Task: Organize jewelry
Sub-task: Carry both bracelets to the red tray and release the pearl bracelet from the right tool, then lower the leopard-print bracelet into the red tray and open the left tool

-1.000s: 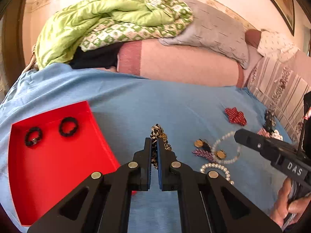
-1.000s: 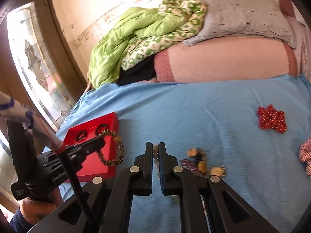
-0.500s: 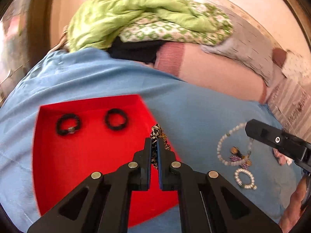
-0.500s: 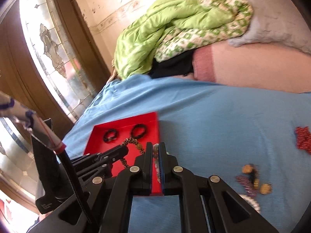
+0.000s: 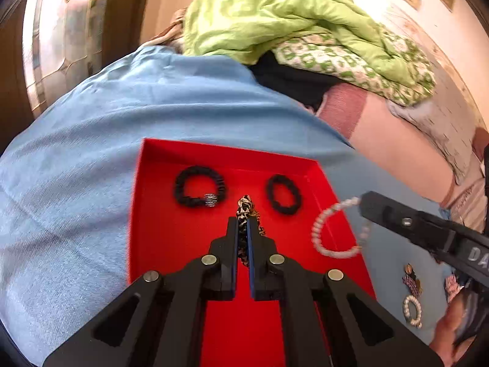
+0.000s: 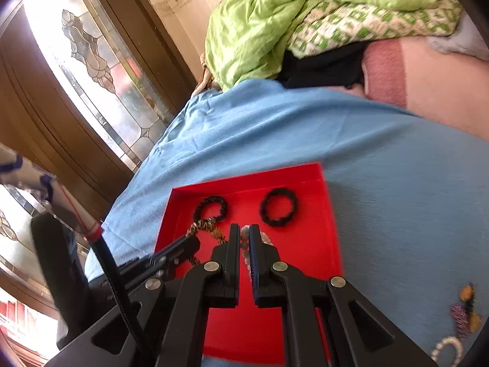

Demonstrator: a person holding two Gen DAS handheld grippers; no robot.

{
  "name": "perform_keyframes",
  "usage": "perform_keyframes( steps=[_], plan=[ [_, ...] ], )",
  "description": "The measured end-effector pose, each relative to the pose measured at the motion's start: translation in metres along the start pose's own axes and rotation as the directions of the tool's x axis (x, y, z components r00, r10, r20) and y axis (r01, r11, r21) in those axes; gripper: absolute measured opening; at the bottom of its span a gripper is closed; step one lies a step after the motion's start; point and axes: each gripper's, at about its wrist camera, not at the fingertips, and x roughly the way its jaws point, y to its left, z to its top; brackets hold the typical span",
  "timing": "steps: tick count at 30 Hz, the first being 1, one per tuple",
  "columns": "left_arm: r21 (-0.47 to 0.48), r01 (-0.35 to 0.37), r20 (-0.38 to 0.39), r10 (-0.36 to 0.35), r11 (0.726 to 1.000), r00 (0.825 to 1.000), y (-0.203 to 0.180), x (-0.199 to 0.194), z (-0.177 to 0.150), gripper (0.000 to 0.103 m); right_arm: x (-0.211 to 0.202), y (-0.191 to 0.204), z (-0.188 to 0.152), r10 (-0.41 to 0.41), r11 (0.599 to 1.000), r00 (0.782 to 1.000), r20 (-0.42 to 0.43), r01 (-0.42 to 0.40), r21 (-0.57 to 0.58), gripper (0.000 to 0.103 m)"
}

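Observation:
A red tray (image 5: 171, 244) lies on the blue bedsheet and holds two black bracelets (image 5: 198, 186) (image 5: 283, 194). My left gripper (image 5: 243, 223) is shut on a leopard-print bracelet (image 5: 245, 209) and holds it above the tray's middle. My right gripper (image 6: 244, 232) is shut on a white pearl bracelet (image 6: 244, 249), also above the tray. In the left wrist view the pearl bracelet (image 5: 333, 232) hangs from the right gripper (image 5: 366, 205) over the tray's right rim. In the right wrist view the leopard-print bracelet (image 6: 204, 226) hangs from the left gripper (image 6: 192, 244).
More jewelry lies on the blue sheet (image 5: 76, 168) right of the tray: earrings (image 5: 412, 281) and a small pearl bracelet (image 5: 412, 310). A green quilt (image 5: 275, 21) and pillows are piled at the bed's far end. A stained-glass door (image 6: 91, 61) stands at the left.
Both grippers have moved left from the jewelry pile to above the red tray, each carrying its bracelet.

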Motion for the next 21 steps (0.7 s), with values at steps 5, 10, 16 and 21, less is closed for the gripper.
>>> perform_keyframes(
  steps=[5,10,16,21],
  plan=[
    [-0.046,-0.012,-0.015,0.011,0.999,1.000,0.009,0.006,0.003,0.005,0.035,0.007,0.007,-0.003,1.000,0.999,-0.047,0.003,-0.005,0.006],
    [-0.046,-0.028,-0.050,0.025,0.999,0.998,0.009,0.016,0.000,0.005,0.054,-0.007,0.007,-0.037,0.999,0.996,-0.082,0.038,0.008,0.006],
    [-0.049,-0.047,-0.066,0.044,0.998,0.997,0.007,0.023,0.000,0.005,0.061,-0.024,0.004,-0.083,0.996,0.991,-0.108,0.086,0.018,0.006],
    [-0.056,-0.068,-0.078,0.064,0.996,0.995,0.010,0.026,0.000,0.005,0.074,-0.037,-0.002,-0.136,0.990,0.979,-0.152,0.141,0.025,0.006]
  ],
)
